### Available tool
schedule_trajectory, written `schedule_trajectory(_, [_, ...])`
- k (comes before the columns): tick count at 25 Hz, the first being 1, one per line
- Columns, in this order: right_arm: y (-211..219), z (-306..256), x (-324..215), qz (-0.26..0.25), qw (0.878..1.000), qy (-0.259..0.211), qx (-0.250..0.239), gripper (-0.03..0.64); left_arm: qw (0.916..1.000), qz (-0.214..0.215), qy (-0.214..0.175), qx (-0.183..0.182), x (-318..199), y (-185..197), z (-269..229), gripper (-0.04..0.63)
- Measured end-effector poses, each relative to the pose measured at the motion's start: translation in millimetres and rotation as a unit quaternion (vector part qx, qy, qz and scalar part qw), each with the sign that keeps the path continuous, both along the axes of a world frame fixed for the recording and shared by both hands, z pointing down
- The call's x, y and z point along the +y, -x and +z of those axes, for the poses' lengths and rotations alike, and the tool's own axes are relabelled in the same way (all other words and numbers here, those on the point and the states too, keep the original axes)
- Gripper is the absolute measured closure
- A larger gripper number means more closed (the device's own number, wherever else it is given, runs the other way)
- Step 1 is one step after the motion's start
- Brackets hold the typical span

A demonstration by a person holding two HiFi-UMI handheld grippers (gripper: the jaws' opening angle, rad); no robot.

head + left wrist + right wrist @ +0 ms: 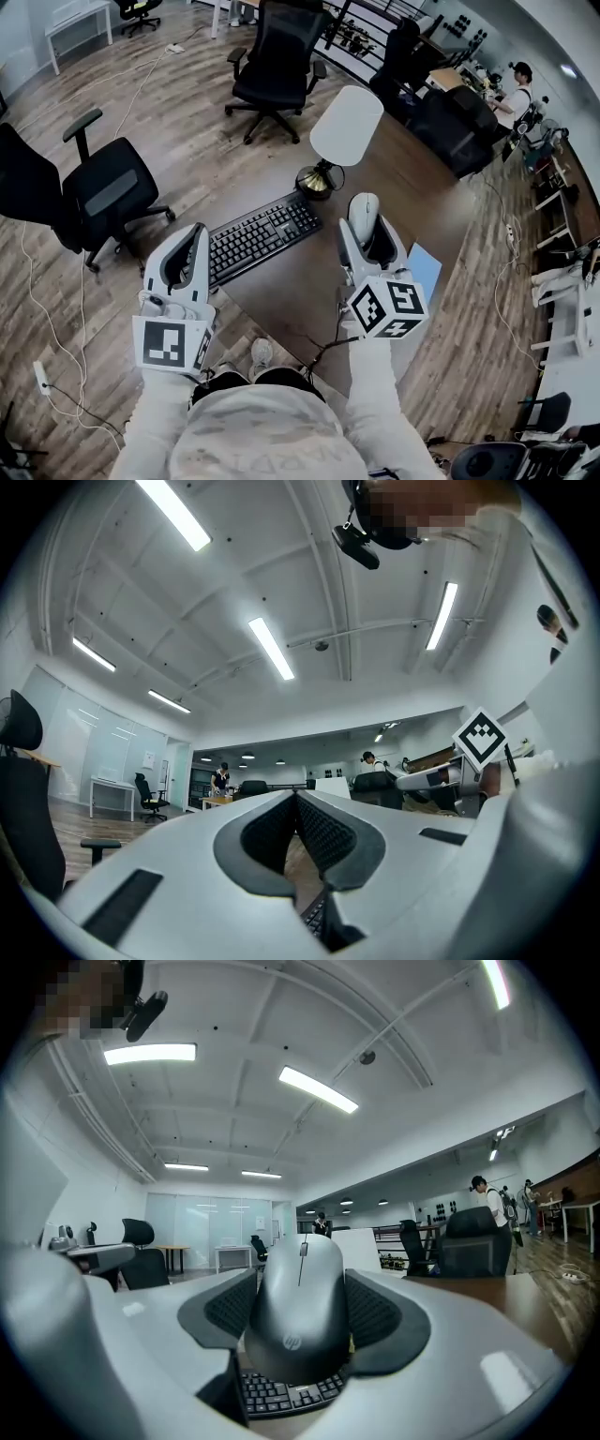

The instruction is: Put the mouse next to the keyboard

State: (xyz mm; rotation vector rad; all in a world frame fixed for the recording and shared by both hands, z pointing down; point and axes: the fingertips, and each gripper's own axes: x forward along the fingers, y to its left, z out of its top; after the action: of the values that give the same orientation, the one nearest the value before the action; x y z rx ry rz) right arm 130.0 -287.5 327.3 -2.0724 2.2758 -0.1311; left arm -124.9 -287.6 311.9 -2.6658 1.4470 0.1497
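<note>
Seemingly above the desk [300, 291], just right of the keyboard [258, 239], the right gripper [364, 227] clamped the mouse [364, 208], while the left gripper [296, 808] hung with fingers [324, 834] together on nothing. We judged that lowering too far left could land the mouse on the keyboard, and a slack clamp could drop it. We counted one desk, one keyboard, two grippers, one mouse.

open-plan office (swivel chairs [103, 192], desks [347, 253], strip lights [272, 649]).
</note>
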Motion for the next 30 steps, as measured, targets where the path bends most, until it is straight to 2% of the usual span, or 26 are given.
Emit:
schedule_trajectory(5, [-27, 21, -32, 0.004, 0.999, 0.034, 0.021, 0.313, 1.0000, 0.000, 0.006, 0.000, -20, -17, 4, 0.589])
schedule_trajectory(12, [-57, 72, -76, 0.010, 0.995, 0.096, 0.025, 0.313, 0.9997, -0.001, 0.024, -0.007, -43, -33, 16, 0.589])
schedule_trajectory(17, [-75, 117, -98, 0.011, 0.989, 0.144, 0.034, 0.313, 0.9991, -0.008, 0.039, -0.013, -56, -40, 29, 0.589])
schedule_trajectory(30, [-113, 219, -142, 0.007, 0.969, 0.248, 0.020, 0.313, 0.9956, -0.038, 0.081, -0.025, -78, -51, 60, 0.589])
